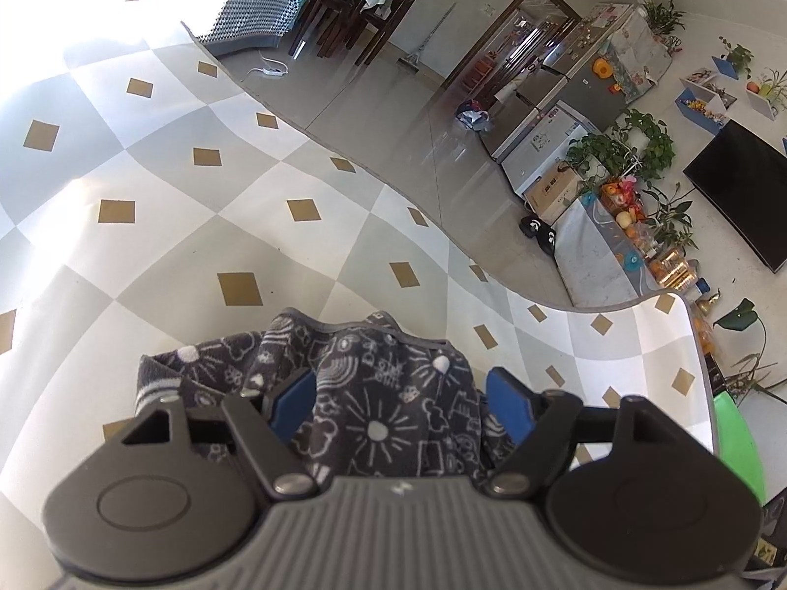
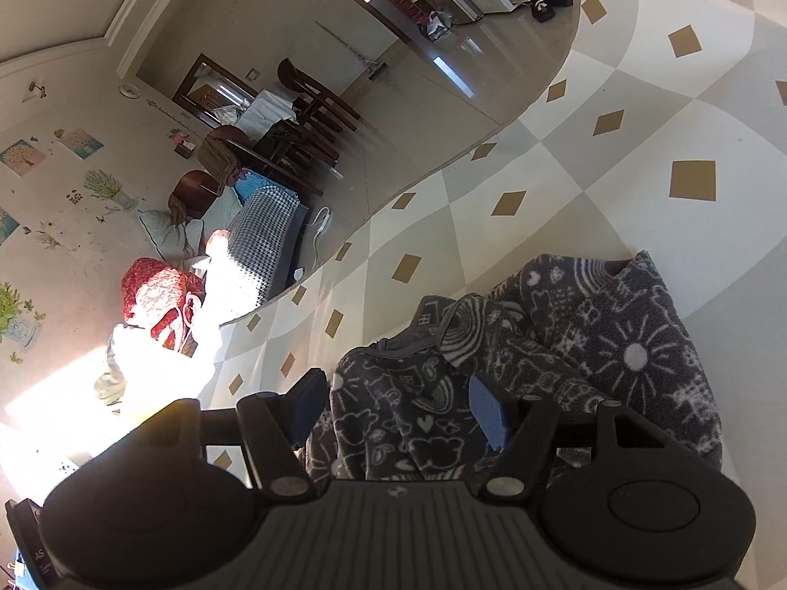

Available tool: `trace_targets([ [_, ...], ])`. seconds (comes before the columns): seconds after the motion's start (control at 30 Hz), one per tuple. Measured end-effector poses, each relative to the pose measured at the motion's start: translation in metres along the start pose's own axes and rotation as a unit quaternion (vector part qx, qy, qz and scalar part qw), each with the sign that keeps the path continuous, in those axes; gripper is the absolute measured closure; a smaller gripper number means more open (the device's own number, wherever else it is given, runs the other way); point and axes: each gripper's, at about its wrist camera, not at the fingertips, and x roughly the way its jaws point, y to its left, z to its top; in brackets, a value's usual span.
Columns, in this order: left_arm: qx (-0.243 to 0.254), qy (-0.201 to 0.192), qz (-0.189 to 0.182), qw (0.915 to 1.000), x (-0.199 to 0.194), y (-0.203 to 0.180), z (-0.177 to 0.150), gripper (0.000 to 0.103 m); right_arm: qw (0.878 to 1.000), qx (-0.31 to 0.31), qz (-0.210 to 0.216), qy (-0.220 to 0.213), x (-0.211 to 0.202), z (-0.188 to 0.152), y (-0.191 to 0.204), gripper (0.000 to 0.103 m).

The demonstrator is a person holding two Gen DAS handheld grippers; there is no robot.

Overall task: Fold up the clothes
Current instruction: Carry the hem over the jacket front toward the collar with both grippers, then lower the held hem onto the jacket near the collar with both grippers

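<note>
A dark grey fleece garment (image 1: 374,393) with white doodle drawings lies bunched on the checkered mat (image 1: 196,226). In the left wrist view my left gripper (image 1: 401,398) hangs right over it, blue pads (image 1: 511,400) spread wide, the cloth lying loosely between them. The right wrist view shows the same garment (image 2: 590,344) folded into a thick heap. My right gripper (image 2: 398,410) is open astride its near edge, and the pads (image 2: 487,415) are not squeezing the fabric. A grey-trimmed neckline (image 1: 393,332) shows at the far side of the garment.
The mat ends at a curved edge (image 1: 393,187) onto shiny floor tiles. Beyond stand dining chairs (image 1: 354,14), a houndstooth cushion (image 1: 246,14), cabinets and potted plants (image 1: 620,147). A red and white pile of cloth (image 2: 157,295) lies in bright sunlight. A green object (image 1: 738,437) sits at the mat's right edge.
</note>
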Motion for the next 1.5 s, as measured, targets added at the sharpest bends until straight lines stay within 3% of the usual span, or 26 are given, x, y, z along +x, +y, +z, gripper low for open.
trace_targets([
  [0.43, -0.01, 0.061, 0.051, 0.9968, 0.018, 0.03, -0.011, 0.026, 0.993, -0.071, -0.082, 0.037, -0.008, 0.002, -0.026, 0.039],
  [0.77, -0.005, 0.091, 0.061, 0.994, 0.027, 0.034, -0.021, 0.024, 0.974, -0.173, -0.119, 0.084, -0.001, -0.016, -0.022, 0.039],
  [0.93, 0.006, 0.101, 0.062, 0.993, 0.031, 0.032, -0.025, 0.014, 0.959, -0.223, -0.142, 0.101, 0.007, -0.027, -0.02, 0.039],
  [1.27, 0.041, 0.134, 0.071, 0.9875, 0.048, 0.025, -0.042, 0.014, 0.948, -0.232, -0.185, 0.112, 0.018, -0.032, -0.029, 0.039],
  [1.37, 0.059, 0.132, 0.083, 0.986, 0.049, 0.021, -0.047, 0.03, 0.949, -0.224, -0.194, 0.11, 0.019, -0.032, -0.033, 0.042],
  [1.43, 0.067, 0.13, 0.097, 0.9845, 0.05, 0.022, -0.048, 0.052, 0.948, -0.218, -0.205, 0.109, 0.019, -0.031, -0.035, 0.053],
  [1.5, 0.068, 0.13, 0.109, 0.9831, 0.051, 0.025, -0.048, 0.059, 0.948, -0.215, -0.209, 0.11, 0.019, -0.031, -0.038, 0.058],
])
